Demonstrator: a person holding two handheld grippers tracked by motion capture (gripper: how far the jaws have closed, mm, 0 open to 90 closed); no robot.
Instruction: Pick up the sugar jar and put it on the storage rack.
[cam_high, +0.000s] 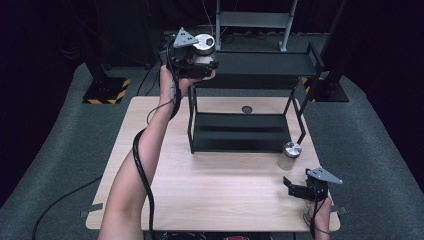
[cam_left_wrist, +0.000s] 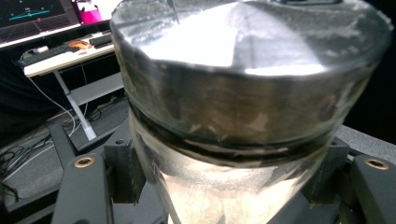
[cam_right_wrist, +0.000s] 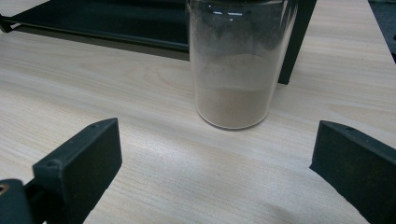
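Left gripper (cam_high: 200, 62) pinching jar (cam_high: 204, 46), raised at upper centre of frame beside top shelf (cam_high: 265, 62); not yet placed. Right gripper (cam_high: 295, 189) spread, lower right, second jar (cam_high: 289, 155) on table (cam_high: 220, 195) awaiting pickup.

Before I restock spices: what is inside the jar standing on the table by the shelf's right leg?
The jar holds brownish powder filling roughly its lower third; dust clouds the glass above. Its metal lid hides the top. The open right gripper sits short of it.

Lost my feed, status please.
Left tongs shut on jar, raised beside shelf top. Right tongs open, facing second jar. Path clear.
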